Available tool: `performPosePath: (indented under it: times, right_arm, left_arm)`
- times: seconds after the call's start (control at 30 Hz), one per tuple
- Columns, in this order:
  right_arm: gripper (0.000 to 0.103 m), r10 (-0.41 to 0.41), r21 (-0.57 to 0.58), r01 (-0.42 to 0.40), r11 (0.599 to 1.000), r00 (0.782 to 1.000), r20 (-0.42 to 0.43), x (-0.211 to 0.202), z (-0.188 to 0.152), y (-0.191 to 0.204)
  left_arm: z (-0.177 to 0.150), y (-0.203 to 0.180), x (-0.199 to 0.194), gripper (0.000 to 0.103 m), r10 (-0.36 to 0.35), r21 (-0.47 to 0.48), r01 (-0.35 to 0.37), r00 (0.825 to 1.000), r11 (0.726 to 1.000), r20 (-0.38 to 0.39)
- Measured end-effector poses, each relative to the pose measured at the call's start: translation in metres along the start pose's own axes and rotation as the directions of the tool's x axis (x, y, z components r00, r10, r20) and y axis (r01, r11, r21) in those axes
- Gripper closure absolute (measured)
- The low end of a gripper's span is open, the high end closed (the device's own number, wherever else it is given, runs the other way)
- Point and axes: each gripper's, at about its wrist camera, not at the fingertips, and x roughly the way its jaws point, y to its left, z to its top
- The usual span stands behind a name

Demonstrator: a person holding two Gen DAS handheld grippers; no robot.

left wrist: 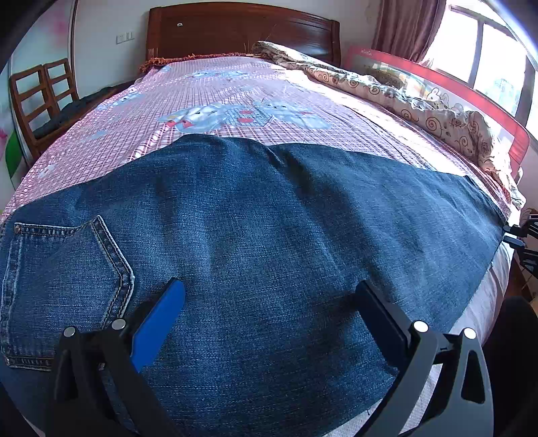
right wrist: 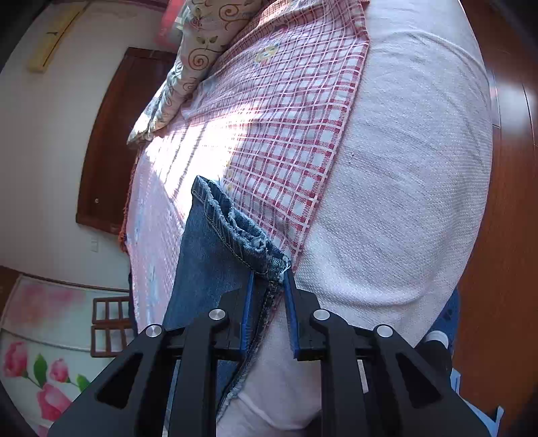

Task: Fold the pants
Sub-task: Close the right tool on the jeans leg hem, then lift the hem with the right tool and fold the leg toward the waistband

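The left tongs [left wrist: 269,299] stand wide open with nothing between the blue pads, poised over the jeans [left wrist: 255,242], which lie flat across the bed [left wrist: 215,90]. A back pocket [left wrist: 64,269] sits just left of them. Far right, at the bed's edge, the right tongs [right wrist: 269,279] are closed on the frayed hem [right wrist: 242,232] of one leg.

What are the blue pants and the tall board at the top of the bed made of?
The pants look like denim: a woven blue twill grain, pale contrast stitching round the back pocket, and a frayed hem. The headboard looks like wood, reddish brown with a smooth, slightly glossy finish; whether it is solid or veneer cannot be told.
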Motion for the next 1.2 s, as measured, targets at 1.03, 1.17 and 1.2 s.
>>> performPosePath:
  times: [1.03,1.17,1.2]
  right_arm:
    - [0.087,-0.123,-0.446,0.119,0.887,0.992,0.019,0.001,0.012,0.064]
    - [0.087,-0.083,-0.523,0.091,0.848,0.996,0.04,-0.018,0.005,0.113]
    - [0.087,-0.073,-0.555,0.087,0.828,0.996,0.046,-0.021,-0.002,0.13]
  left_arm:
    - [0.0,0.002,-0.001,0.002,-0.03,-0.004,0.03,0.999,1.0,0.013]
    - [0.002,0.004,-0.004,0.002,-0.05,-0.017,0.051,0.999,0.999,0.008]
    - [0.003,0.007,-0.006,0.002,-0.068,-0.037,0.068,0.998,0.997,0.007]
